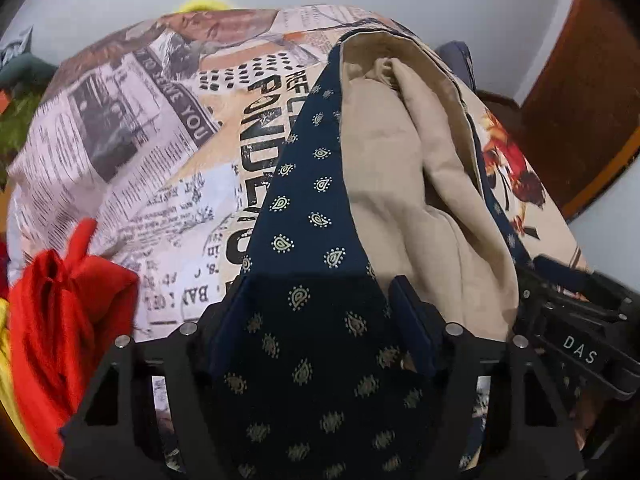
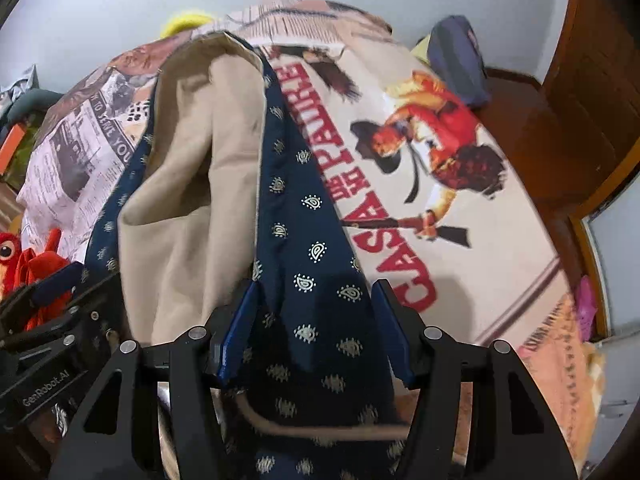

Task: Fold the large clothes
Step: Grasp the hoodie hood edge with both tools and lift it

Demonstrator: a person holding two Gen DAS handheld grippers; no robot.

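Note:
A large garment of navy paisley cloth [image 1: 304, 208] with a beige lining [image 1: 400, 184] is stretched over the bed. My left gripper [image 1: 320, 280] has its blue fingers [image 1: 404, 304] either side of a navy paisley fold that fills the gap. My right gripper [image 2: 316, 284] likewise has its fingers [image 2: 246, 300] around a navy paisley edge [image 2: 304, 216], with the beige lining [image 2: 192, 184] to its left. The two grippers are side by side: the right one shows in the left wrist view [image 1: 576, 320], the left one in the right wrist view [image 2: 60, 336].
A printed bedspread [image 1: 160, 152] with newspaper and cowboy pictures [image 2: 432, 152] lies under the garment. A red plush toy [image 1: 60, 308] sits at the left. A dark bag [image 2: 456, 60] lies at the far right. A wooden door [image 2: 592, 92] stands at the right.

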